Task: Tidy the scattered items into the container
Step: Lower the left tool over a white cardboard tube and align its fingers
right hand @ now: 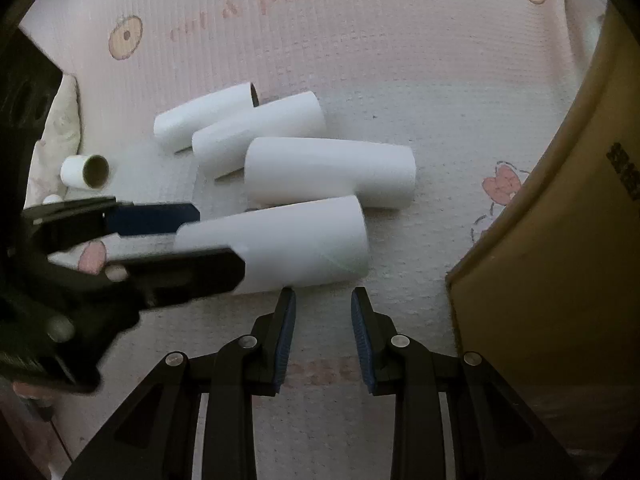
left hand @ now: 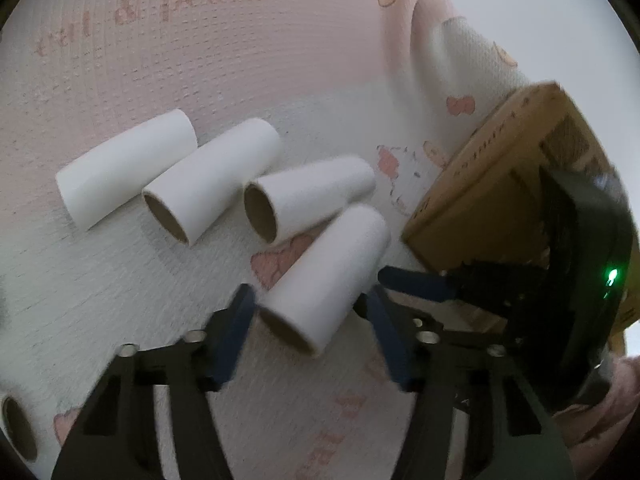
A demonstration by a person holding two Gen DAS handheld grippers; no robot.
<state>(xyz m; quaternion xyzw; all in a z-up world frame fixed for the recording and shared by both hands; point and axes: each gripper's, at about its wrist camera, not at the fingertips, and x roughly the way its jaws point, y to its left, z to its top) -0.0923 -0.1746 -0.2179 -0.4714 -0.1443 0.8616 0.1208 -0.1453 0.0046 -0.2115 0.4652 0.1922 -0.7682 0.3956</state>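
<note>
With our left gripper [left hand: 310, 312] fingers pinching the nearest tube [left hand: 328, 276] just off the mat [left hand: 240, 80] near the box [left hand: 492, 200], right gripper [right hand: 323, 304] slightly parted and empty, we judge it light, crushable, best held mid-body.

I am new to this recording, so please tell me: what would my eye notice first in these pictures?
First, the white cardboard tubes lying side by side on the pink printed mat. The nearest tube sits between the fingers of the left gripper, which appear to close on it. The brown cardboard box stands at the right edge, and the right gripper beside it is empty.
</note>
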